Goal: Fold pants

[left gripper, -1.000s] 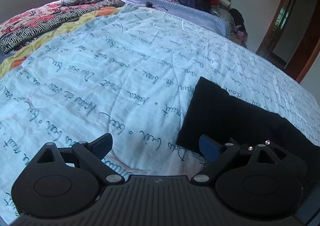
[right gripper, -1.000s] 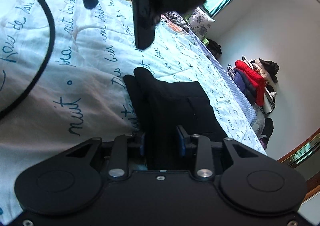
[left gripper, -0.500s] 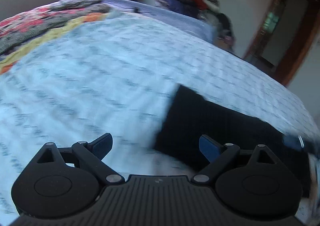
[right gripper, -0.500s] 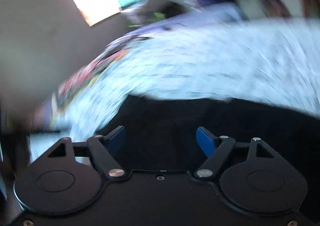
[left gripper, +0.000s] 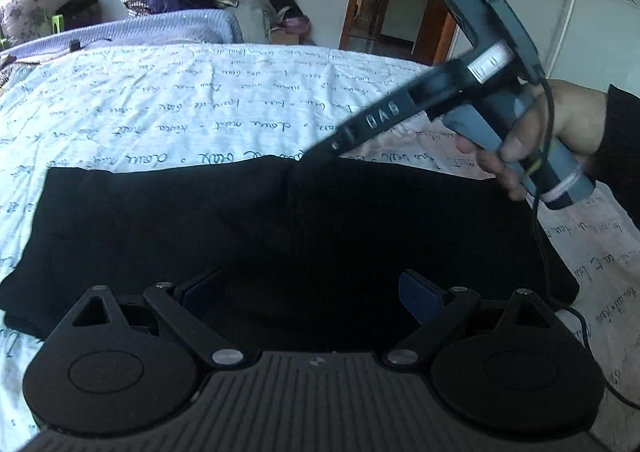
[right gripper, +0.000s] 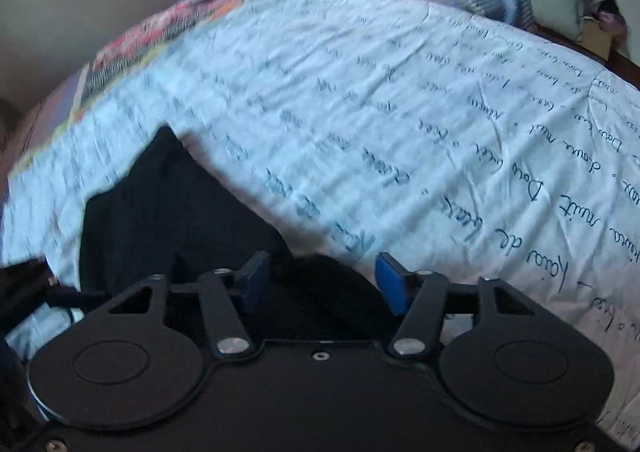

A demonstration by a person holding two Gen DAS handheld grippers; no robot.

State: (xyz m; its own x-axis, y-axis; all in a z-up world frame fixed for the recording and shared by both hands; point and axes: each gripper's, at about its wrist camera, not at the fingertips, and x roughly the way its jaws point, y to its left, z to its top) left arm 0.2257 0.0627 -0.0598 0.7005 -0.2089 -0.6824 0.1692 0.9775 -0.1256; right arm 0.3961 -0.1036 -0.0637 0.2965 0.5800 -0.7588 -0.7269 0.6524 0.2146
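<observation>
The black pants (left gripper: 280,228) lie flat under the left gripper (left gripper: 310,292), fingers spread, while the right gripper (right gripper: 320,278), fingers apart too, straddles their blurred far edge, contact unclear.

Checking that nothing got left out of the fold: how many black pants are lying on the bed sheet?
1. The black pants lie folded flat on the bed sheet, directly ahead of the left hand-held gripper; the right hand-held gripper hangs over their far edge. More could sit outside both views.
</observation>
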